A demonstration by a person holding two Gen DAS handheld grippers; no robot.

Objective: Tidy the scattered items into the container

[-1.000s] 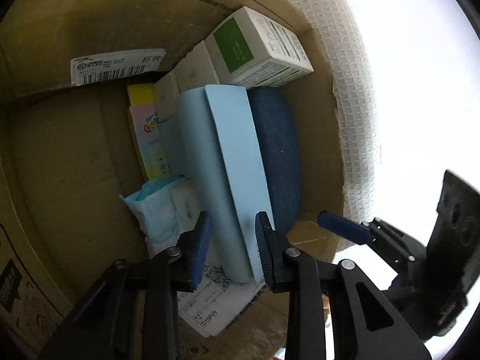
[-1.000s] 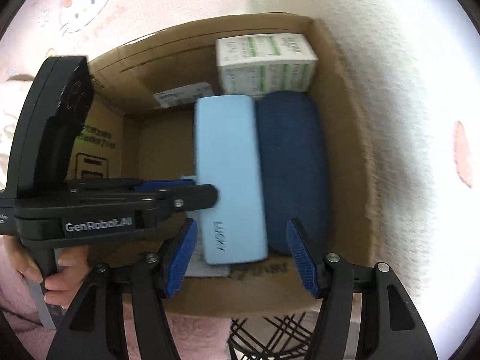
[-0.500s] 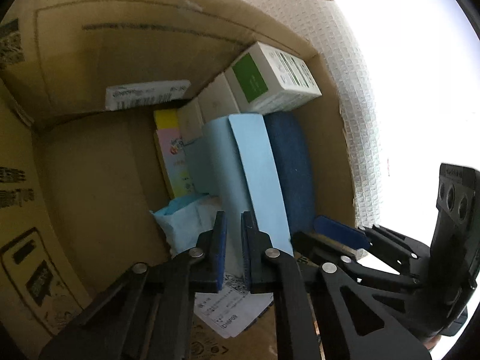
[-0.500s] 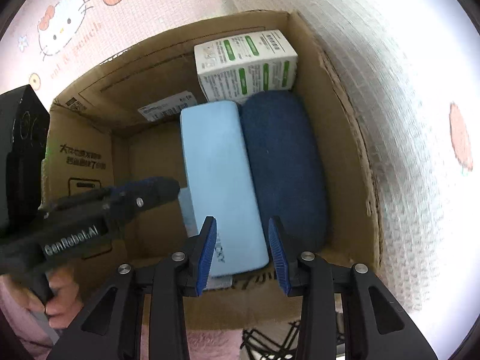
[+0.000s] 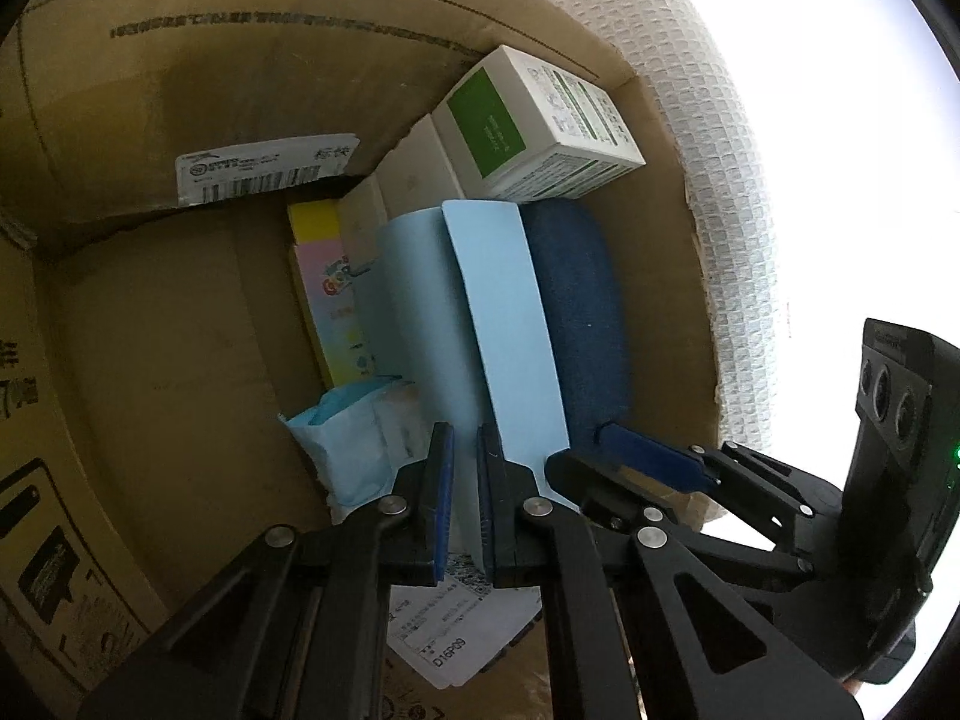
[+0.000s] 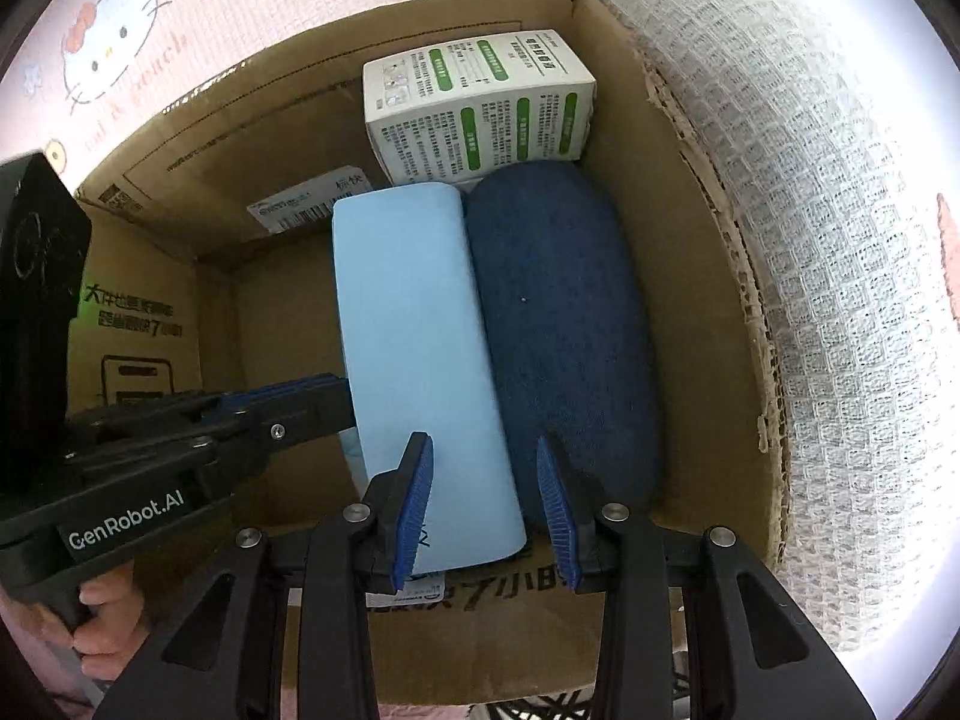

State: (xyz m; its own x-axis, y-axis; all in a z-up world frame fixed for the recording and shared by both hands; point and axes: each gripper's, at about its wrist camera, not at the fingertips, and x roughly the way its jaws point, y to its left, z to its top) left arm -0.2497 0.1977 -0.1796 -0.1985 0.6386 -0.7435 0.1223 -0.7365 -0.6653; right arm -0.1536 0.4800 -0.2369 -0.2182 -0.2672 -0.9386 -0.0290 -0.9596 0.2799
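Observation:
A cardboard box (image 6: 690, 276) holds a light blue case (image 6: 414, 330), a dark blue case (image 6: 564, 324) beside it and a white and green carton (image 6: 480, 108) at the far end. My left gripper (image 5: 465, 504) hovers over the near end of the light blue case (image 5: 504, 324), jaws nearly closed with a thin gap and nothing between them. My right gripper (image 6: 486, 510) is part open and empty above the near ends of the two cases. The left gripper also shows in the right wrist view (image 6: 312, 396).
Lower in the box lie a pastel booklet (image 5: 336, 306), a blue tissue pack (image 5: 348, 450) and a white label sheet (image 5: 468, 618). A white waffle cloth (image 6: 810, 240) lies right of the box. A pink cartoon cloth (image 6: 132, 42) lies behind it.
My left gripper's jaws closed from wide open to nearly shut, empty. My right gripper's jaws narrowed and moved in over the cases. The cases have not moved.

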